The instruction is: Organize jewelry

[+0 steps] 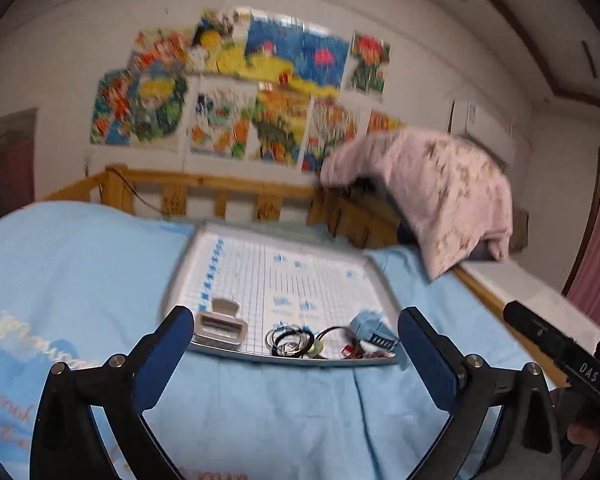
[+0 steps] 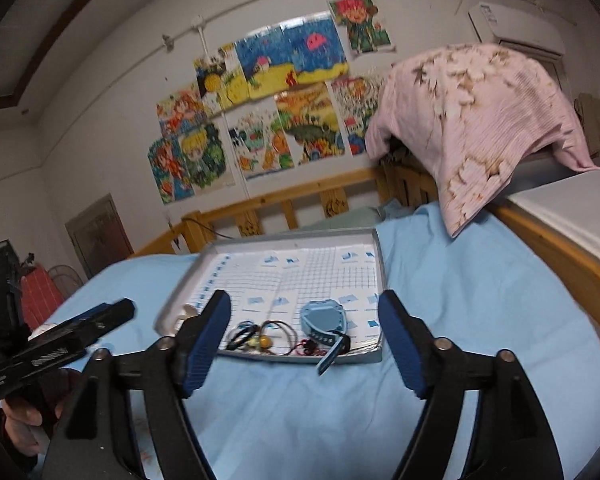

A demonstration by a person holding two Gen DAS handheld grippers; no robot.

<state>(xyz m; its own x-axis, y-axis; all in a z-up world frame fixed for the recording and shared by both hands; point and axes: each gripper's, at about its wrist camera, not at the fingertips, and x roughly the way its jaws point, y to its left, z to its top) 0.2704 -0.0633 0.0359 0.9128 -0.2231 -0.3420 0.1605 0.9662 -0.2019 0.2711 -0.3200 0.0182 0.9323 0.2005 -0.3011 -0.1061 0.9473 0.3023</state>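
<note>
A shallow grey tray (image 1: 204, 264) with a gridded white liner lies on the light blue bedsheet; it also shows in the right wrist view (image 2: 376, 248). At its near edge lie a small silver jewelry box (image 1: 219, 326), a tangle of black cords and bracelets (image 1: 290, 340) (image 2: 252, 334), a red cord (image 2: 308, 348) and a blue watch (image 1: 374, 330) (image 2: 324, 322). My left gripper (image 1: 296, 344) is open and empty, just short of the tray. My right gripper (image 2: 304, 336) is open and empty, its fingers either side of the tray's near edge.
The bed has a wooden rail (image 1: 220, 188) behind the tray. A pink quilt (image 2: 472, 112) hangs over the rail at the right. Drawings (image 1: 236, 80) cover the far wall. A white ledge (image 2: 572, 212) runs along the bed's right side.
</note>
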